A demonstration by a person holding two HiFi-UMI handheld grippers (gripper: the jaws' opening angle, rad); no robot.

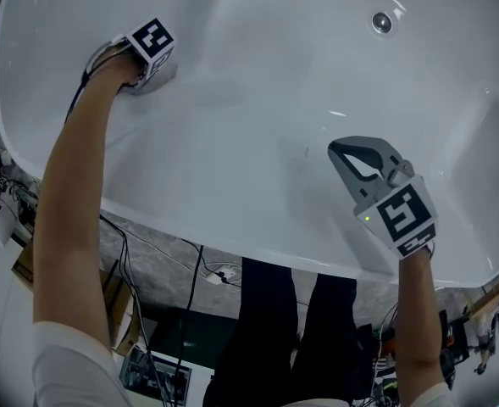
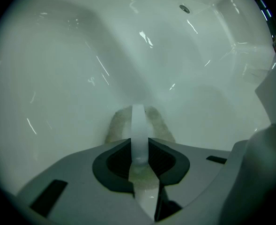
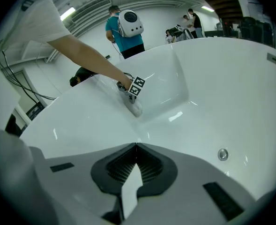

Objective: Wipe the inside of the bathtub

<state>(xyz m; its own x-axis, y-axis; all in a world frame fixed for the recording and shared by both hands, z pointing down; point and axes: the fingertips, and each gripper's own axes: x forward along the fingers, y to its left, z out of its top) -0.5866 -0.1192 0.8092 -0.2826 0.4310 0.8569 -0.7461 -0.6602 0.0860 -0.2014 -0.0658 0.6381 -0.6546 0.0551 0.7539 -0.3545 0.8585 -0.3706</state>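
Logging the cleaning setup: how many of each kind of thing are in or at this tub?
Grippers: 2, the left gripper and the right gripper
Bathtub: 1
Wiping pad: 1
Metal drain fitting: 1
Total: 5

- A person in a teal shirt (image 3: 128, 43) stands with their back turned, far off in the right gripper view, wearing a white hard-shell backpack (image 3: 130, 23).
- A few more people (image 3: 192, 18) gather farther back on the right, too small to detail.
- Strip lights (image 3: 68, 13) glow on a high ceiling.
- Black cables (image 3: 20, 86) trail along the left side.
- In the head view, a black cable (image 1: 196, 270) crosses a grey speckled floor (image 1: 147, 244), just beside a small white plug block (image 1: 224, 273).
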